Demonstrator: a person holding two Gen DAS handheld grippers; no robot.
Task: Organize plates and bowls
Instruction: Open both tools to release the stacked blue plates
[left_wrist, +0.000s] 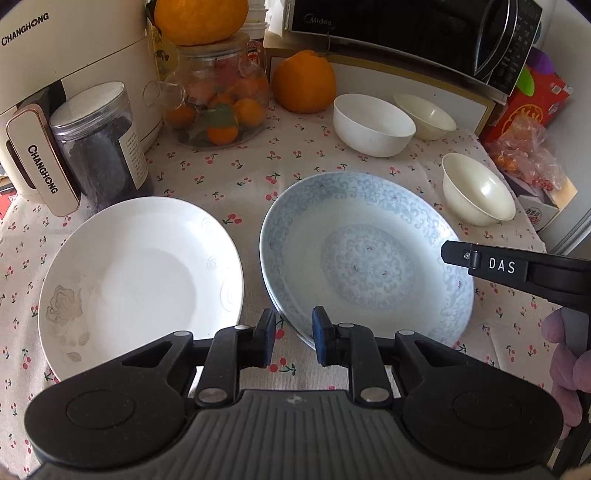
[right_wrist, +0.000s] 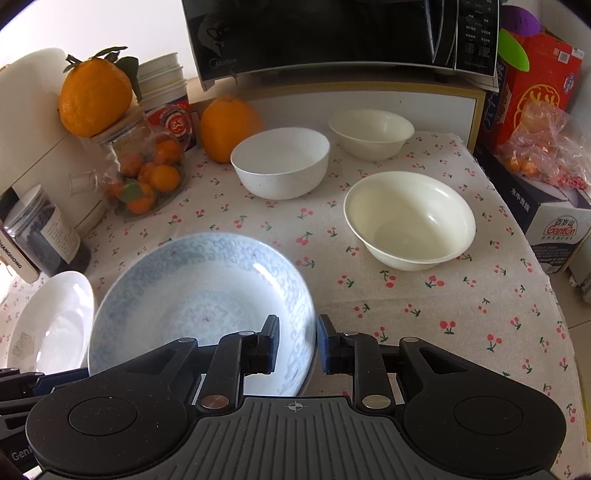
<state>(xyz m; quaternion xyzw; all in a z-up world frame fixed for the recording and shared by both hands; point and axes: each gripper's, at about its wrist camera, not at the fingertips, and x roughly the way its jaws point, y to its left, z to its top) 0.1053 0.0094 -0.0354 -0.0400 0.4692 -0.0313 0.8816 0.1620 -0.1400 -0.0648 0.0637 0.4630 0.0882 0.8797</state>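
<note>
Left gripper (left_wrist: 293, 328): jaws narrowly apart, straddling the near-left rim of the blue-patterned plate (left_wrist: 365, 254). One pad sits on the outer side of the rim and the other over its edge. We cannot tell whether the pads actually press on the rim.

Right gripper (right_wrist: 297, 332): same posture on the opposite side of the same plate. One finger is over the plate's inside and one is outside the rim. A sliver of plate shows in the gap, so we cannot tell whether this is a grip or not. In the left wrist view we see one of its black fingers reaching to the plate's right rim.

Blue-patterned plate: on the cherry-print tablecloth (right_wrist: 443, 302), near the front and about centre. A second edge line shows beneath its near rim; we cannot say what it is.

White plate (left_wrist: 140, 273) with a faint rose motif: just left of the blue one, apart from it.

Bowls, all upright and separate:
- A white bowl (right_wrist: 280, 162) sits toward the back.
- A cream bowl (right_wrist: 371, 133) sits behind it, to the right.
- A larger-looking cream bowl (right_wrist: 410, 218) sits right of the blue plate.

Back edge: a glass jar of small oranges (left_wrist: 218, 107) and a microwave (right_wrist: 332, 33).
</note>
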